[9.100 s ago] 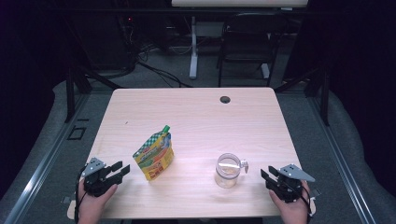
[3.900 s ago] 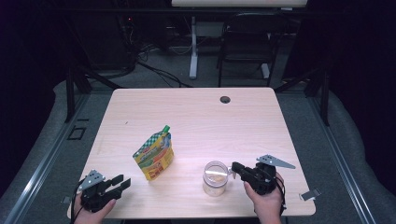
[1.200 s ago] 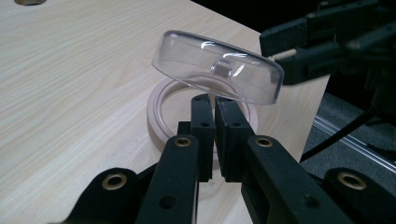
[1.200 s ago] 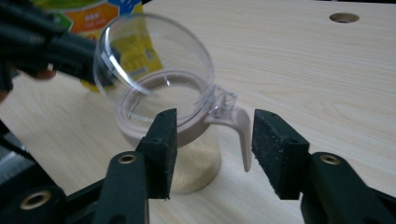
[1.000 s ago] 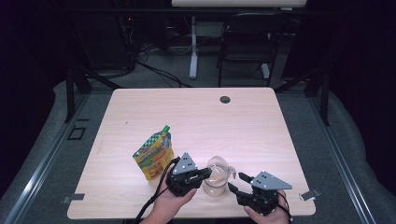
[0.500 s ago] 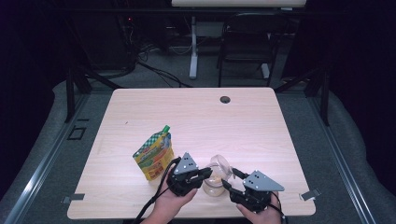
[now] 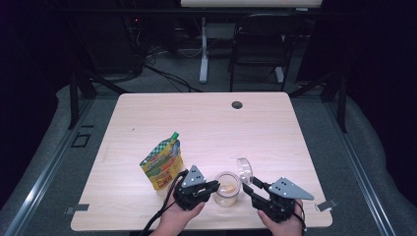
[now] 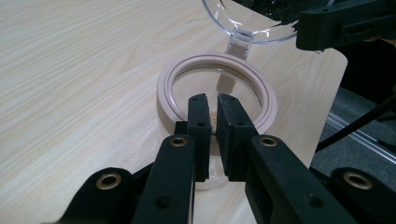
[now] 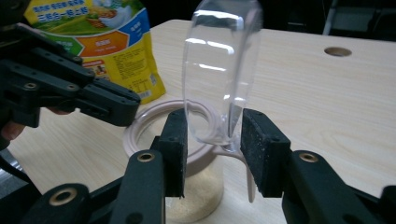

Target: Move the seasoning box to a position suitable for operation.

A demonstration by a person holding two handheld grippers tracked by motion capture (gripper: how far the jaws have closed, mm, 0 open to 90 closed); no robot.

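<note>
Jar: we saw the clear jar [image 7: 227, 188] near the front edge of the counter [image 7: 206, 123], beside the snack pouch [image 7: 162, 162].
Lid: the hinged lid [image 7: 244, 168] stood upright.
Left hand-held gripper [image 8: 212, 114]: pinching the jar rim.
Right hand-held gripper [image 9: 212, 140]: jaws just closing around the lid, not clearly pressing.

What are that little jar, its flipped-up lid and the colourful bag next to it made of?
The jar looks like clear plastic or glass: you see the crumbs inside through its wall. Its ring is matte beige, probably plastic or rubber. The lid is clear and glossy with bright reflections, likely plastic. The bag seems to be a printed, shiny plastic-film pouch. The table has a light wood-grain finish.
</note>
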